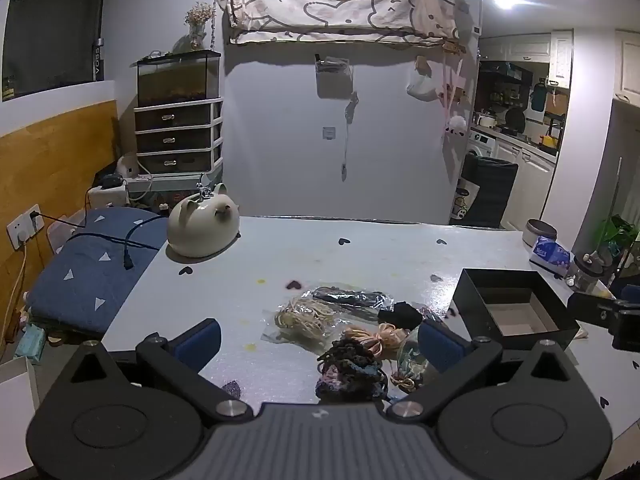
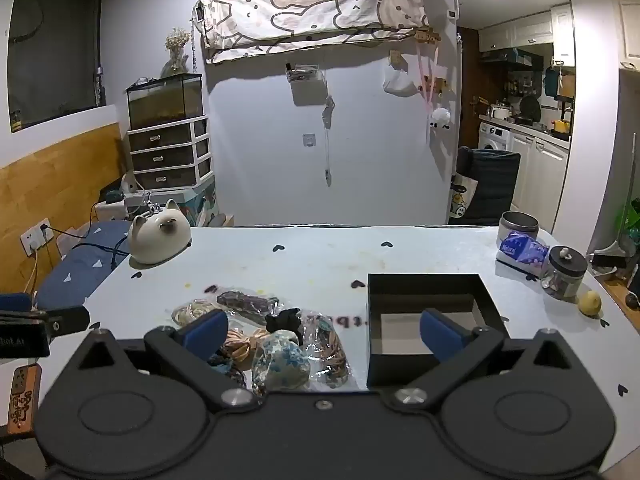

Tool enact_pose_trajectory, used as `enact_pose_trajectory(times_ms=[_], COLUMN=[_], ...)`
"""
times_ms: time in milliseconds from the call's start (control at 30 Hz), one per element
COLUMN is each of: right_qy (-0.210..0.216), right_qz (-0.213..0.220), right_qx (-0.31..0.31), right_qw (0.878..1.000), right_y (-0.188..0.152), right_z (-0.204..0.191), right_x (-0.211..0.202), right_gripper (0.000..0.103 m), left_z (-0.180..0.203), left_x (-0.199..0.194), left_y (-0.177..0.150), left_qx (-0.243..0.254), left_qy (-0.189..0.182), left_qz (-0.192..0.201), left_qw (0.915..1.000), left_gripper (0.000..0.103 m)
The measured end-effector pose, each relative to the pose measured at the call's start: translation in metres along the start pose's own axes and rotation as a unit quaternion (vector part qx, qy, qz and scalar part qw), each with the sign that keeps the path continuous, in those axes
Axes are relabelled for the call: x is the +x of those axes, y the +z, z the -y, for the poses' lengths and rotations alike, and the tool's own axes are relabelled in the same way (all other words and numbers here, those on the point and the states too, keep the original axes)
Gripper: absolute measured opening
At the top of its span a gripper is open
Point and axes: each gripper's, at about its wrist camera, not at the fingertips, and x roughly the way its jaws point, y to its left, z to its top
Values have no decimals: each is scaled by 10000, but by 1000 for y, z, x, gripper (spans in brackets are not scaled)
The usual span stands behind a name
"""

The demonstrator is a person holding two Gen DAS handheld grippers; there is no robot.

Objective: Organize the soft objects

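Two claws hover wide apart over the worktop (image 2: 320, 256), neither gripping anything, so the step in hand appears to be the first pick from the heap of soft things. That heap lies near the front edge: a floral pouch (image 2: 280, 360), a black bow (image 2: 284, 320), a peach ribbon scrunchie (image 1: 376, 338), a dark crocheted scrunchie (image 1: 352, 372) and bagged cords (image 1: 304, 316). The black box (image 2: 424, 312) stands open and looks bare inside, just beside the heap at its 3 o'clock.

To do this well, I would take one item at a time, starting with the floral pouch, which sits topmost and nearest. Pinch it across its bulk, not by an edge, since soft cloth sags and may drag neighbours or the crinkly bags along. Lift clear before carrying toward 3 o'clock, then release low inside the box.

The right claw (image 2: 324, 332) is held level and pointing to 12 o'clock, its jaws straddling the pouch and the box's near wall. The left claw (image 1: 320, 338) is likewise level, aimed at 12 o'clock, with the heap between its blue fingers (image 1: 200, 340).
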Motion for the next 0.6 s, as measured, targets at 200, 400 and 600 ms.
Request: enact_pose_trajectory(times_ms=[200, 400, 600], right_qy=[-18, -11, -1], right_qz=[23, 12, 12], right_qx=[-35, -41, -41], right_qw=[10000, 10000, 10000], right_y=[0, -1, 0], right_z=[-1, 0, -1], right_x=[1, 1, 2], right_gripper=[103, 103, 103], left_z=[0, 0, 2], left_x=[0, 0, 5], left_y=[0, 0, -2], left_qx=[2, -8, -31], left_qy=[-6, -6, 26], left_qz=[-10, -30, -38], left_qw=[10000, 10000, 10000], left_gripper=[103, 103, 103])
